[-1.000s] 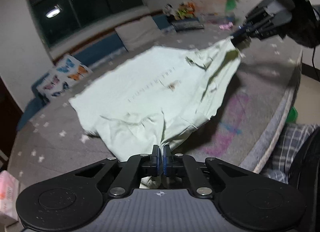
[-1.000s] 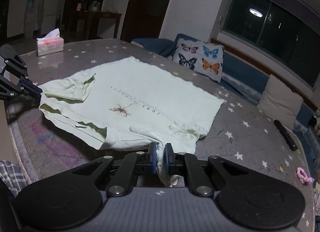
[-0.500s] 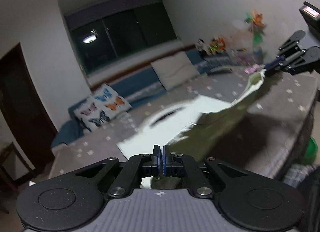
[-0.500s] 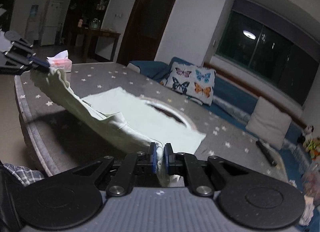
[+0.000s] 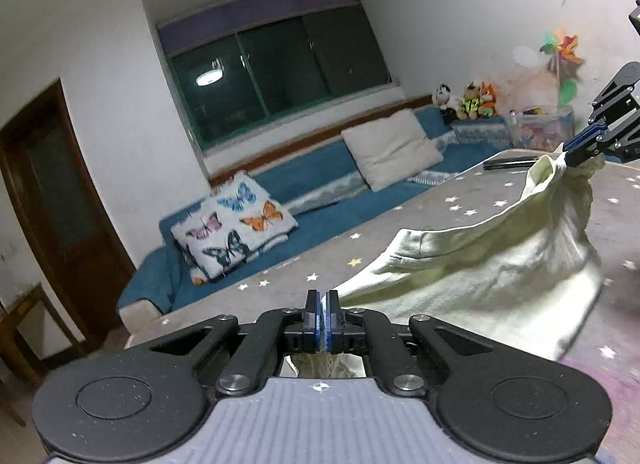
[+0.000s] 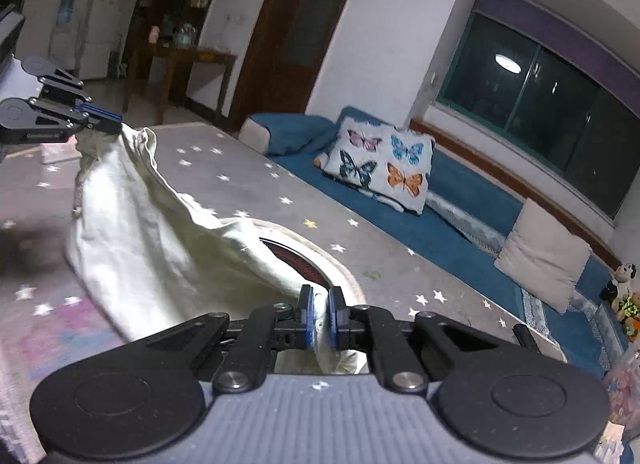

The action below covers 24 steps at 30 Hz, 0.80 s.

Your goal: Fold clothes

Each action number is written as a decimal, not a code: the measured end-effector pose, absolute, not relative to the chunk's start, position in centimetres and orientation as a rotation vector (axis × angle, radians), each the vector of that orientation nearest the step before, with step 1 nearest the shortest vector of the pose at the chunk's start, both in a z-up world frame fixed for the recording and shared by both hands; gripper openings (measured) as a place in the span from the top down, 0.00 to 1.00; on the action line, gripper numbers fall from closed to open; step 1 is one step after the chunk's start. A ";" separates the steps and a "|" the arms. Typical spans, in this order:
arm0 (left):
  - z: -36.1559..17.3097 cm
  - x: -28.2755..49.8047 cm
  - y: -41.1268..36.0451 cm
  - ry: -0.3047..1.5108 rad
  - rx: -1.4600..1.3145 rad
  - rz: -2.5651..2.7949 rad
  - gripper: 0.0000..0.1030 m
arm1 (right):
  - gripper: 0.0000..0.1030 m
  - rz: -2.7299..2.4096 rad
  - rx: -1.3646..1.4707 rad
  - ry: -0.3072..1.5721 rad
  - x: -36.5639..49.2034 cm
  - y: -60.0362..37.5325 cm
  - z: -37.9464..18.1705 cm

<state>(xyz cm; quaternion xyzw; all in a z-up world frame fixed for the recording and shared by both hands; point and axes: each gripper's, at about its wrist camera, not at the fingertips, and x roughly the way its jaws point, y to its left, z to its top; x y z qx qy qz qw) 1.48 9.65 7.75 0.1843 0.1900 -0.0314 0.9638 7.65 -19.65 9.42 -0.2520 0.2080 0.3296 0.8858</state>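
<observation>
The shirt [image 5: 480, 276] is hanging like a curtain between the left gripper [image 5: 323, 318] and the right gripper [image 6: 319, 320], filling the space between them. The far side of the table [image 6: 256, 188], toward the sofa [image 5: 312, 184], is lying bare, so a gripper is getting lots of room there. Far to the right in the left view, a dark remote [image 5: 508, 162] is sitting on the table. A tissue box [image 6: 56, 152] is sitting beyond the left gripper in the right view.

Both hand-held grippers [image 6: 321, 319] pinch the pale shirt [image 6: 160, 240] (sagging between).
</observation>
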 end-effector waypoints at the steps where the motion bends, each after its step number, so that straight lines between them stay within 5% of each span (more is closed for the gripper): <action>1: 7.5 2.8 10.0 0.397 0.374 -0.068 0.98 | 0.93 0.686 -0.521 0.456 9.1 -19.1 9.1; 18: -2.1 16.8 13.6 0.667 0.275 -0.046 0.97 | 0.92 0.612 -0.347 0.717 24.5 -15.3 -2.3; 22: -2.3 17.2 14.1 0.671 0.257 -0.032 0.96 | 0.75 0.598 -0.258 0.715 25.1 -16.8 -2.1; 24: -2.2 17.5 14.3 0.666 0.255 -0.010 0.96 | 0.76 0.596 -0.258 0.703 24.5 -17.4 -1.7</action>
